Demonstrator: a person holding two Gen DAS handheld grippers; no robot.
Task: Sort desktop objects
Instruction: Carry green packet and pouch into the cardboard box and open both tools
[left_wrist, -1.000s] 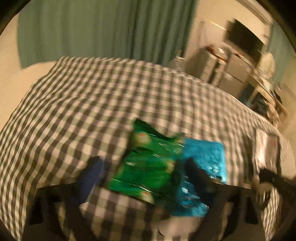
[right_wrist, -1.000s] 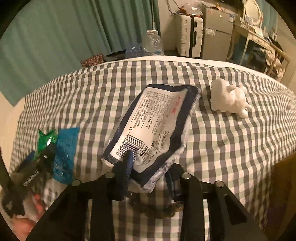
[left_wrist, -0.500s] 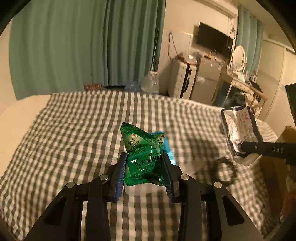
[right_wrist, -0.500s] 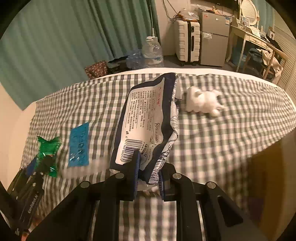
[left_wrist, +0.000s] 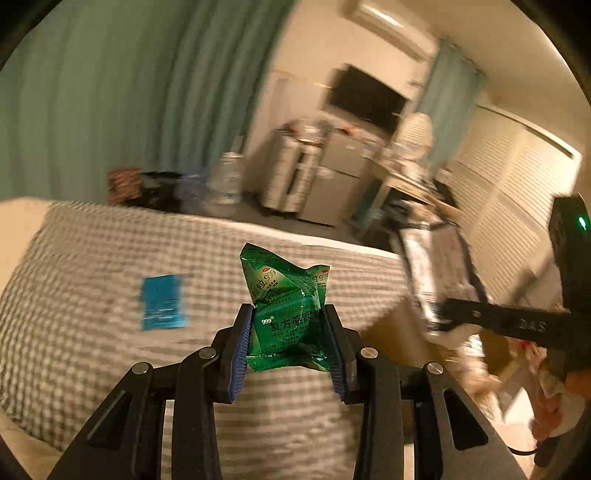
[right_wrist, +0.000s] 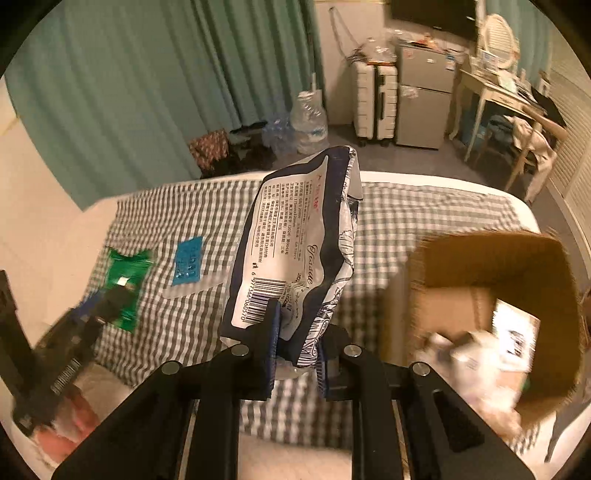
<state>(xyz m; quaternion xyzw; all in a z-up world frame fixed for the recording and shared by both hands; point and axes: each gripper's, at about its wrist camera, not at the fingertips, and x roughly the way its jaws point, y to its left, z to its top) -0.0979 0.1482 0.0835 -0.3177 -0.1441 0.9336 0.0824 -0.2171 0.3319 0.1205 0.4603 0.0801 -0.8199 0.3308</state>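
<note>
Green sachet (left_wrist: 286, 317), crumpled and printed with white characters, sits pinched between the blue pads of the left hand-held gripper (left_wrist: 288, 345), lifted clear of the checked cloth (left_wrist: 92, 266) that covers the worktop. From that sachet, a flat blue packet (left_wrist: 162, 307) lies on the cloth at about 9 o'clock, well apart. At 3 o'clock in the same view the right hand-held gripper (left_wrist: 439, 314) appears from the side, blurred, carrying its own load.

In the right wrist view, the right hand-held gripper (right_wrist: 297, 343) is pressed together on the lower end of a dark-blue-and-white pack (right_wrist: 295, 243) with a barcode, which stands nearly upright above the pads. An open cardboard box (right_wrist: 491, 258) sits at 3 o'clock from the pack, beside the worktop edge, with pale, blurred things inside that I cannot make out. At 9 o'clock the green sachet and the left hand-held gripper show again, with the blue packet between them and the pack, flat on the cloth. Green curtains (right_wrist: 147, 81) hang beyond, at 12 o'clock.
</note>
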